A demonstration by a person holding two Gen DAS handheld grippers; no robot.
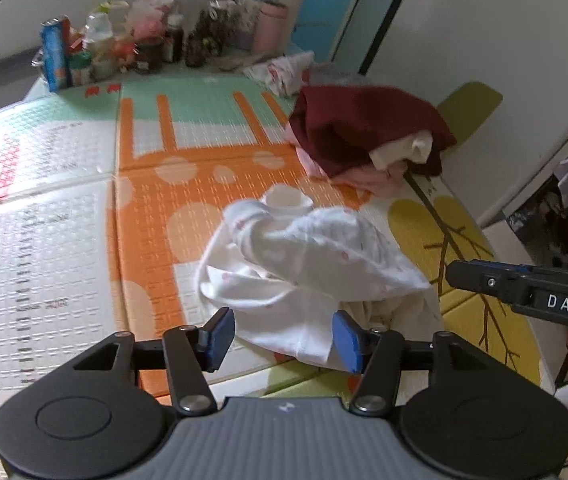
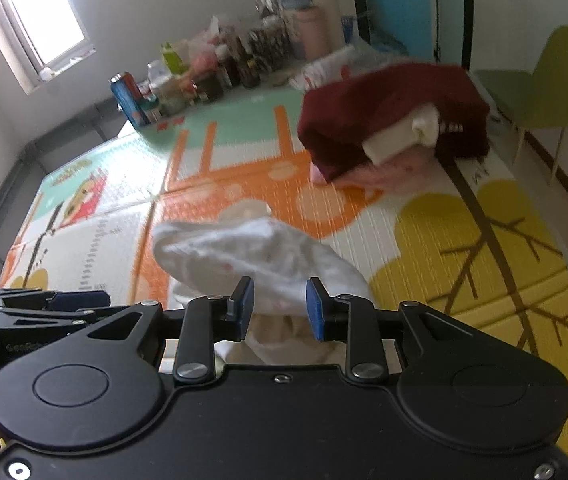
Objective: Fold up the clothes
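Note:
A crumpled white garment with small pink dots [image 1: 308, 264] [image 2: 255, 256] lies on the colourful play mat [image 1: 83, 240] [image 2: 464, 248], just ahead of both grippers. My left gripper [image 1: 284, 338] is open, its blue pads wide apart on either side of the garment's near edge and not pressing it. My right gripper [image 2: 279, 310] is open too, with a narrower gap; white cloth shows between its blue pads [image 2: 245, 304], which do not pinch it. The right gripper's body [image 1: 532, 292] enters the left wrist view from the right.
A dark red garment [image 1: 368, 128] [image 2: 392, 112] lies heaped over pink and white clothes at the mat's far right. Bottles, cans and bags [image 1: 155, 40] [image 2: 223, 64] line the far wall. A green chair [image 2: 544, 84] stands to the right.

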